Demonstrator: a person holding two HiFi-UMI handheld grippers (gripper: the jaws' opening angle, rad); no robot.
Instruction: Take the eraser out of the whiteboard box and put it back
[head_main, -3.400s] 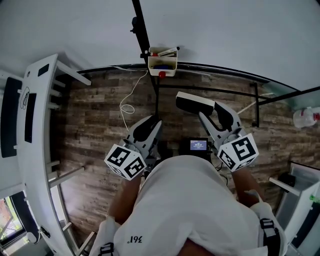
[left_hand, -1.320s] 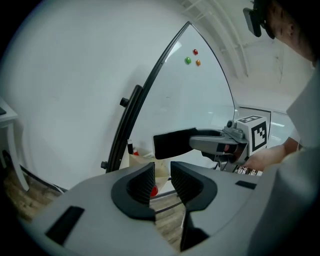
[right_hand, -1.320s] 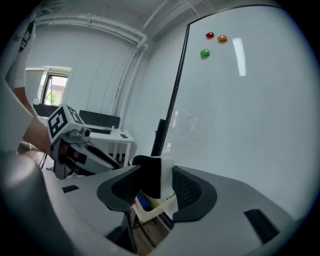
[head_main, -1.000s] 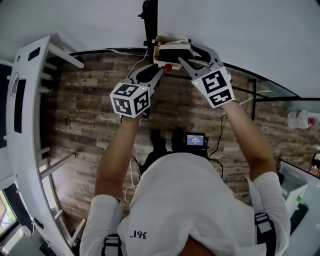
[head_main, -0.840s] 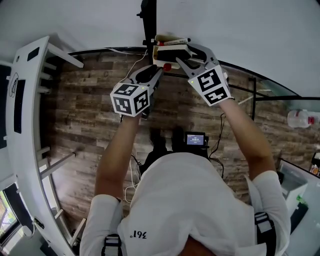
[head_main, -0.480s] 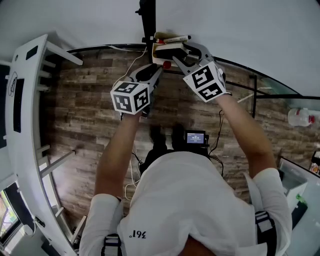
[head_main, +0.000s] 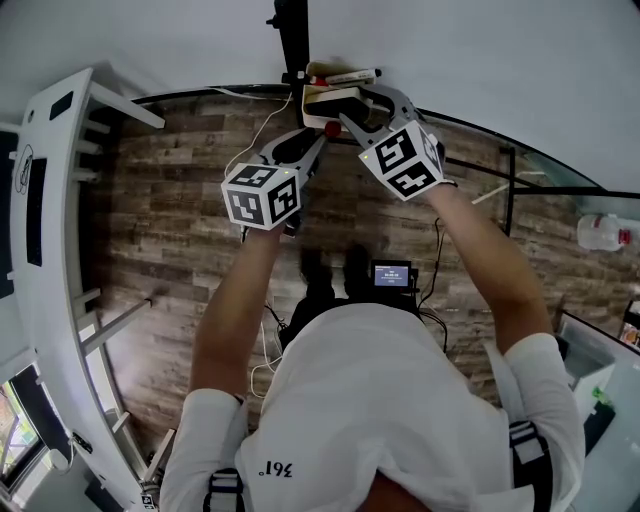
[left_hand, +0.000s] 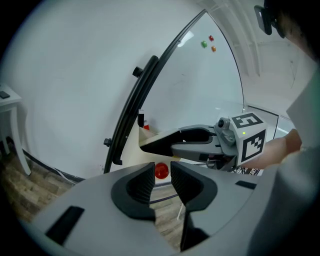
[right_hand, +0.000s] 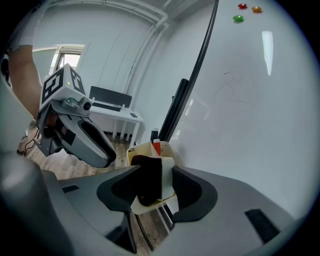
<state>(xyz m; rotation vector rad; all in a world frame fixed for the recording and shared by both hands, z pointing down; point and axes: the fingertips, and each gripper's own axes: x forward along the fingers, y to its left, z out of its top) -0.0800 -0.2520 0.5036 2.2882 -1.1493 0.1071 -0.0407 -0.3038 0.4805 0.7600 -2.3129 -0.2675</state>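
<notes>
Below the whiteboard box (head_main: 314, 103) lies plank flooring (head_main: 170, 230) (brown).

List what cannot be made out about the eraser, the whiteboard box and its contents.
Box floor: in the right gripper view the eraser and right gripper cover the inside of the whiteboard box, so whether the eraser touches bottom is hidden.
Markers: too small in the head view to count.
Red round thing: in the left gripper view, partly hidden behind the left gripper; unidentifiable.

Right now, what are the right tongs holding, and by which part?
The right tongs pinch the eraser across its dark felt face and white back.
</notes>
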